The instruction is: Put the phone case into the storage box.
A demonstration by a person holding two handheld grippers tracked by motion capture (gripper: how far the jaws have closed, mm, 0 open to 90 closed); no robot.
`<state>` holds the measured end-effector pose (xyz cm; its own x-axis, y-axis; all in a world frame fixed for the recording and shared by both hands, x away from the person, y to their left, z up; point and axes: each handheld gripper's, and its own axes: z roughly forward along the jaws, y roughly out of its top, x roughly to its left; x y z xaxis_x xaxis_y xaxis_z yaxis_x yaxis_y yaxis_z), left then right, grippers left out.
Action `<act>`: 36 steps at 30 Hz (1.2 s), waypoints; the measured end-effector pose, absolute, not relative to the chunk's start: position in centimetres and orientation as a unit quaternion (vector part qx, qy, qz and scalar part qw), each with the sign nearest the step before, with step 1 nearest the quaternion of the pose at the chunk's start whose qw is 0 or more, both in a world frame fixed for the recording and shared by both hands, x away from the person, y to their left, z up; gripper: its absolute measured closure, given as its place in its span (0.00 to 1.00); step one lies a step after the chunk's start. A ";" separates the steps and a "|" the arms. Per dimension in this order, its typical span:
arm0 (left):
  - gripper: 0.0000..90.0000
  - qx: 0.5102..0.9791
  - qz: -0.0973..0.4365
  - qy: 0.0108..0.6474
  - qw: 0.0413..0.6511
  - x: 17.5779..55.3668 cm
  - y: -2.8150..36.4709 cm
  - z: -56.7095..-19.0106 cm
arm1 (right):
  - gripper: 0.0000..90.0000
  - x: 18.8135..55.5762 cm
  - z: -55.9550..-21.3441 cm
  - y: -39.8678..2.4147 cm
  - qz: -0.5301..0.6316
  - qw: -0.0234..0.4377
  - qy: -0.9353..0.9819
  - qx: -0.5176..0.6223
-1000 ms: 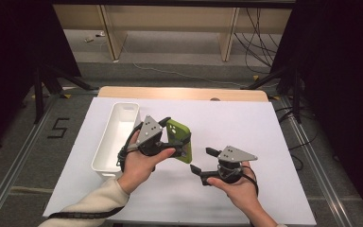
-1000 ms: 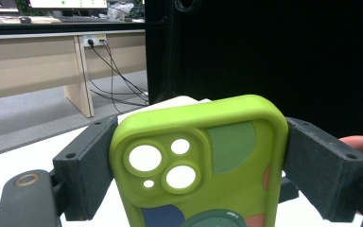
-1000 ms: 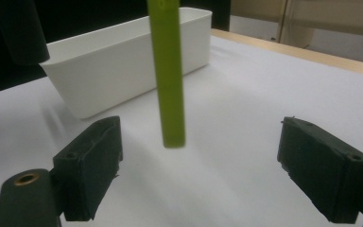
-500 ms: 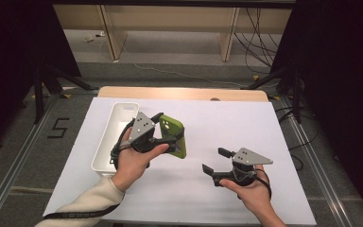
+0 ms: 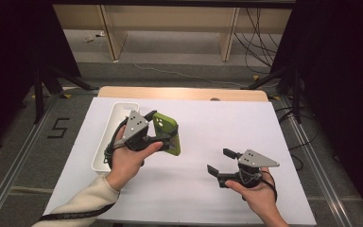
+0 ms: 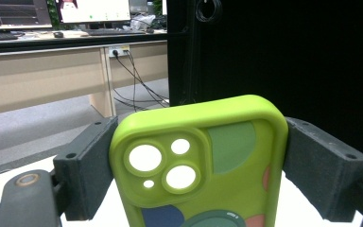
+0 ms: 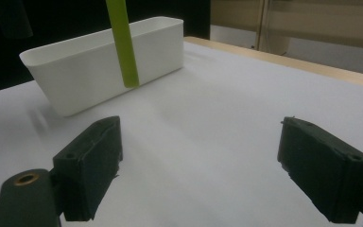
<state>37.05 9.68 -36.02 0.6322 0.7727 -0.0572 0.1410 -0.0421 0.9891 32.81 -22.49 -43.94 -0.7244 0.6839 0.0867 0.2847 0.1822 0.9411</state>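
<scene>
A lime-green phone case (image 5: 166, 124) with camera cut-outs is clamped by its two long edges in my left gripper (image 5: 162, 129), held above the white table sheet beside the bin. The left gripper view has the case (image 6: 231, 189) standing upright with a black pad pressed against each side of it, the left gripper (image 6: 203, 165) shut on it. My right gripper (image 5: 219, 161) hovers low over the sheet to the right of the case, open, with nothing between its jaws (image 7: 208, 165). In the right gripper view the case's thin green edge (image 7: 123, 42) hangs in front of the bin.
A long white bin (image 5: 123, 105) lies on the left part of the white sheet (image 5: 227, 123), just left of my left hand; its wall (image 7: 99, 71) shows ahead of the right gripper. The wooden table edge (image 5: 184, 92) runs along the back. Dark stands flank the table.
My right gripper has drawn away from the phone case, to the right and slightly toward the person. The left gripper has kept its hold on the case and barely shifted.
</scene>
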 end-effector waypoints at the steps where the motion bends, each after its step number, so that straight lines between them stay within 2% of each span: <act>1: 0.17 0.673 0.263 0.340 0.602 37.1 9.8 -36.0 | 0.18 32.8 -44.0 -22.6 0.551 0.183 0.747 0.323; 36: 0.17 0.661 0.288 0.363 0.590 37.7 12.2 -35.3 | 0.18 32.1 -44.0 -23.9 0.553 0.194 0.742 0.326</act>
<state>37.68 12.17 -35.34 0.5707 0.8198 -0.0468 0.1385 -0.0400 0.9896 32.13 -23.90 -44.00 -0.7123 0.6982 0.0717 0.2686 0.1768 0.9469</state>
